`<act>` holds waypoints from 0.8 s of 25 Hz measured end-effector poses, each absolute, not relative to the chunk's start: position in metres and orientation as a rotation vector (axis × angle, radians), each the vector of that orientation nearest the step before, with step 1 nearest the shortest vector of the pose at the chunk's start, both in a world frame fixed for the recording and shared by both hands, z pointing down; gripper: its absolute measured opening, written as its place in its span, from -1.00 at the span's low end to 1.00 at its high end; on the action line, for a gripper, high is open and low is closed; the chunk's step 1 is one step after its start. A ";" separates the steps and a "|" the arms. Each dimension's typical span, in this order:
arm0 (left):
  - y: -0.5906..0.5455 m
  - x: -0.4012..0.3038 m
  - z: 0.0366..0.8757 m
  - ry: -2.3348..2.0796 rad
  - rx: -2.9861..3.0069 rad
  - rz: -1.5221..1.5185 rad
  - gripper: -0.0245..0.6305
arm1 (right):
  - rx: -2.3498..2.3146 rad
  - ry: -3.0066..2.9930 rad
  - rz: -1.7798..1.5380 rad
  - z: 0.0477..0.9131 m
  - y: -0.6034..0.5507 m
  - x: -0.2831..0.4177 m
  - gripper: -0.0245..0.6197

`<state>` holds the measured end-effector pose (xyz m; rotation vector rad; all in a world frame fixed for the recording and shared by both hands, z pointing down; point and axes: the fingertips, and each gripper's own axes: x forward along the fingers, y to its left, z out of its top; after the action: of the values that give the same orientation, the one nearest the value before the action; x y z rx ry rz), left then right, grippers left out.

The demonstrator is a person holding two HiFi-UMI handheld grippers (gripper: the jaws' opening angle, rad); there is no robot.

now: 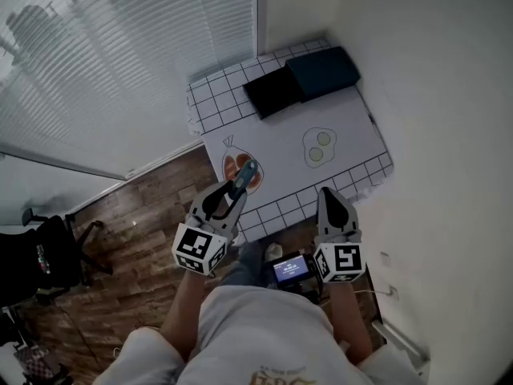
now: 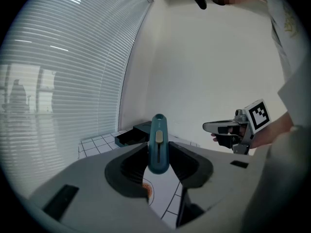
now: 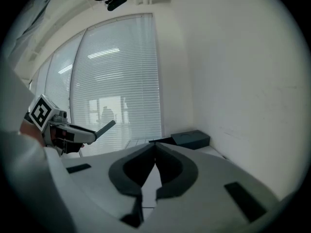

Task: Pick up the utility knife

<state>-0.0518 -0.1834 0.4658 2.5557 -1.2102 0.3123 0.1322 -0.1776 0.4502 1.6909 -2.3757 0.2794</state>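
So the left gripper [image 1: 232, 192] has its jaws clamped on the utility knife [image 1: 245, 174]. In the left gripper view the teal knife [image 2: 158, 143] sits right in the middle between the two dark pads. Its handle is pinched at the lower end and the rest pokes out forward past the tips, slider facing the camera. The knife isn't lying on anything. It's up in the air, and from the head view it lines up over the near edge of the desk [image 1: 215, 103], towards the left near corner.

The right gripper [image 1: 332, 202] is just to the right, apart from the left one. Its jaws are pressed together with nothing in them, which is pretty obvious in the right gripper view [image 3: 155, 152]. You can also see the knife [image 3: 105, 127] from that side, sticking out of the other gripper.

Counting stuff:
- one utility knife
- two grippers, each with one marker cube
- one pale mat [image 1: 276, 139] on the checked desk top, with two drawings on it: an orange one [image 1: 230, 167] at the near left, partly hidden behind the knife, and a fried eggs one [image 1: 319, 147] further right
- two dark boxes at the far edge, touching each other: a black one [image 1: 272, 91] and a dark blue one [image 1: 324, 71] at the far right corner

Off the desk there's one small lit screen [image 1: 288, 269] by the person's waist and one black chair [image 1: 44, 255] on the wood floor at the left.
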 end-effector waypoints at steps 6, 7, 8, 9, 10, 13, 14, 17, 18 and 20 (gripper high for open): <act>-0.184 -0.052 0.432 -1.234 2.566 0.211 -0.49 | 1.715 -2.423 0.229 0.423 -0.177 0.129 -0.90; -0.184 -0.051 0.427 -1.234 2.578 0.213 -0.49 | 1.718 -2.431 0.224 0.419 -0.177 0.128 -0.90; -0.182 -0.050 0.423 -1.235 2.589 0.214 -0.49 | 1.719 -2.438 0.219 0.415 -0.176 0.127 -0.90; -0.181 -0.050 0.418 -1.235 2.598 0.212 -0.49 | 1.721 -2.445 0.214 0.411 -0.176 0.126 -0.90; -0.180 -0.050 0.413 -1.238 2.606 0.208 -0.49 | 1.724 -2.452 0.208 0.407 -0.176 0.126 -0.90; -0.177 -0.049 0.401 -1.251 2.623 0.192 -0.49 | 1.734 -2.470 0.186 0.396 -0.178 0.125 -0.90; -0.177 -0.049 0.398 -1.255 2.627 0.185 -0.49 | 1.735 -2.477 0.181 0.394 -0.178 0.125 -0.90; -0.178 -0.051 0.390 -1.269 2.635 0.165 -0.49 | 1.739 -2.493 0.171 0.387 -0.180 0.124 -0.90; -0.179 -0.053 0.387 -1.274 2.637 0.158 -0.49 | 1.741 -2.496 0.167 0.386 -0.180 0.124 -0.90; -0.180 -0.056 0.383 -1.284 2.640 0.145 -0.49 | 1.735 -2.505 0.152 0.381 -0.181 0.122 -0.90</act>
<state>-0.0556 -0.1799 0.3827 2.6403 -1.2838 0.1447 0.1223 -0.1810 0.3814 1.7348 -2.5052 0.1522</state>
